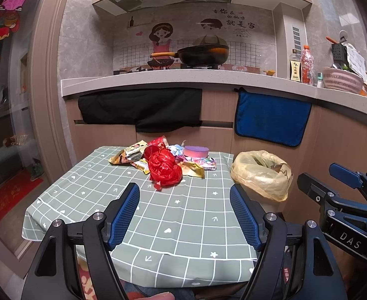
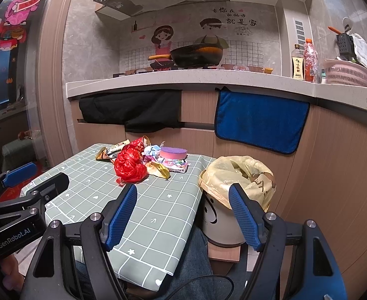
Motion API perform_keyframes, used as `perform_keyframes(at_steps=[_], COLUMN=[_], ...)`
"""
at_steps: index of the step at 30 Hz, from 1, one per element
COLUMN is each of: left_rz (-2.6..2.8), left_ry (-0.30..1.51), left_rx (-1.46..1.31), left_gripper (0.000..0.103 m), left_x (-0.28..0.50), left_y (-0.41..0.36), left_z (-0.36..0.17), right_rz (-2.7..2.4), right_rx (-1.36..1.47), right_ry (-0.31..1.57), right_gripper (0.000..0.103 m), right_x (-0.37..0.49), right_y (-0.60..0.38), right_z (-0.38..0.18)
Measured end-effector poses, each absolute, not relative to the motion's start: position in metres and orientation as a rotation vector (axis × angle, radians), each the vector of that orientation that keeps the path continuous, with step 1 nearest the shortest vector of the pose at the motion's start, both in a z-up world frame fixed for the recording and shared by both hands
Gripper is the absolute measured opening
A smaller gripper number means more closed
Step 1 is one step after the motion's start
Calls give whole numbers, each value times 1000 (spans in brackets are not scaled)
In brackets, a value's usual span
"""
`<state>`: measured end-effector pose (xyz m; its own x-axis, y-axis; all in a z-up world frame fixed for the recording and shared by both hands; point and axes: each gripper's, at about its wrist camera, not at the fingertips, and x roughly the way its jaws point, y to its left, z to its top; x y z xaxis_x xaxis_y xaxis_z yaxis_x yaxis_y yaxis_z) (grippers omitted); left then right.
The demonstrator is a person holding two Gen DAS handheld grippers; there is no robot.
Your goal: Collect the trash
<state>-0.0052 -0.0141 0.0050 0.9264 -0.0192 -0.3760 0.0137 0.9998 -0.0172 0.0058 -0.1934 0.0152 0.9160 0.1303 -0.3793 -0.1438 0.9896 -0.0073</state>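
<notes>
A heap of trash lies at the far end of the small table (image 1: pixel 183 225): a crumpled red plastic bag (image 1: pixel 164 168) (image 2: pixel 129 163), snack wrappers (image 1: pixel 128 155) (image 2: pixel 111 151), a red paper cup (image 1: pixel 159 142), crumpled paper and a pink and purple sponge (image 1: pixel 196 151) (image 2: pixel 173 153). To the table's right stands a bin lined with a yellow bag (image 1: pixel 262 173) (image 2: pixel 236 175). My left gripper (image 1: pixel 184 192) is open above the table's near half, well short of the heap. Over the table's right edge and the bin, my right gripper (image 2: pixel 182 192) is open too. Both are empty.
The table wears a green checked cloth. Behind it runs a kitchen counter (image 1: pixel 208 77) with a black cloth (image 1: pixel 141 110) and a blue towel (image 1: pixel 271 120) hanging on the cabinet fronts. A wok (image 1: pixel 201 55), bottles and a pink basket (image 1: pixel 342 78) stand on the counter.
</notes>
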Motion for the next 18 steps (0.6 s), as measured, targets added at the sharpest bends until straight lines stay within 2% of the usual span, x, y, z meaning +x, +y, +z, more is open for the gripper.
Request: perform_keyframes(at_steps=[18], left_rz=[-18], left_ry=[389], left_rx=[-16], left_gripper=[75], left_x=[-6], left_y=[-15], left_z=[5], right_rz=[145], right_rx=[-33], right_ry=[395], right_gripper=[73], right_x=[6], right_y=[-195], right_z=[13])
